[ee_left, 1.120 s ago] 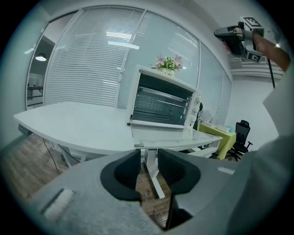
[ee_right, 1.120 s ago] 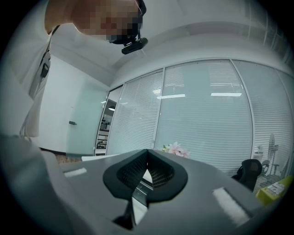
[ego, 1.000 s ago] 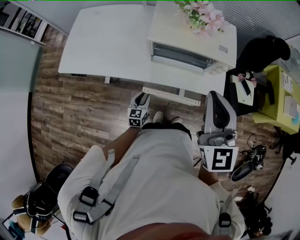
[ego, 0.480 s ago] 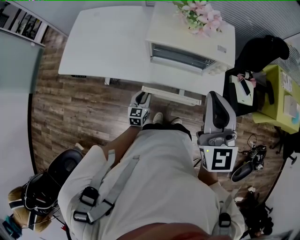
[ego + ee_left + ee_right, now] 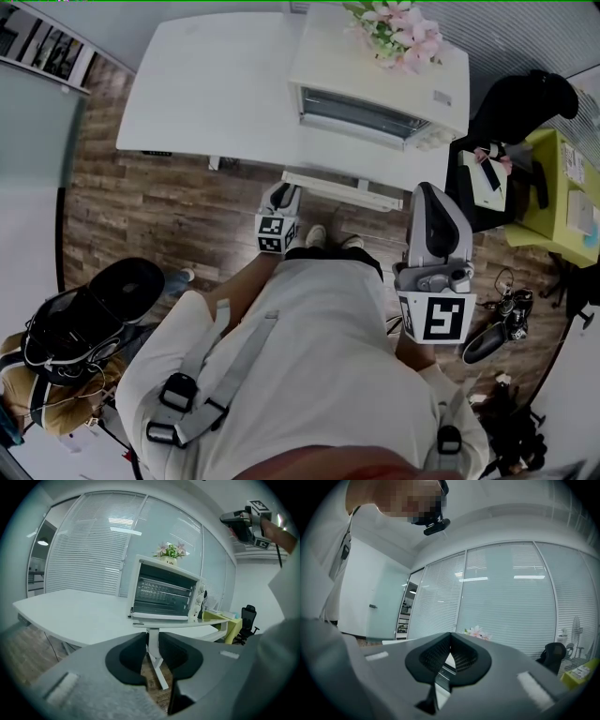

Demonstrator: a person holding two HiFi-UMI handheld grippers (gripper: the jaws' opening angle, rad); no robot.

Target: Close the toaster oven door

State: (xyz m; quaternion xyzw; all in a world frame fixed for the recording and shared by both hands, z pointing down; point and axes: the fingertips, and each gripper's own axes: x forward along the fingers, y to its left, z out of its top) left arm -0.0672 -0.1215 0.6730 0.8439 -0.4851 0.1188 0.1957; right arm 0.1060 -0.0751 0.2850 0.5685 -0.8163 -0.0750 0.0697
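Observation:
The white toaster oven point(image 5: 380, 98) stands at the near edge of the white table point(image 5: 216, 84). Its glass door point(image 5: 161, 616) hangs open, lying flat toward me. In the left gripper view the oven point(image 5: 166, 595) is straight ahead, well beyond the jaws. My left gripper point(image 5: 281, 199) hangs low in front of the table; its jaws point(image 5: 151, 645) are closing, a narrow gap still between them and nothing in it. My right gripper point(image 5: 433, 202) is raised at the right, pointing up past the oven, and its jaws point(image 5: 450, 637) meet, holding nothing.
Pink flowers point(image 5: 403, 33) sit on top of the oven. A black chair point(image 5: 525, 108) and a yellow-green desk point(image 5: 562, 187) stand to the right, and cables and gear point(image 5: 502, 323) lie on the floor. A person in a black cap point(image 5: 94, 319) stands at lower left.
The person in the black cap has moved up into view at lower left. Both grippers have stayed where they were.

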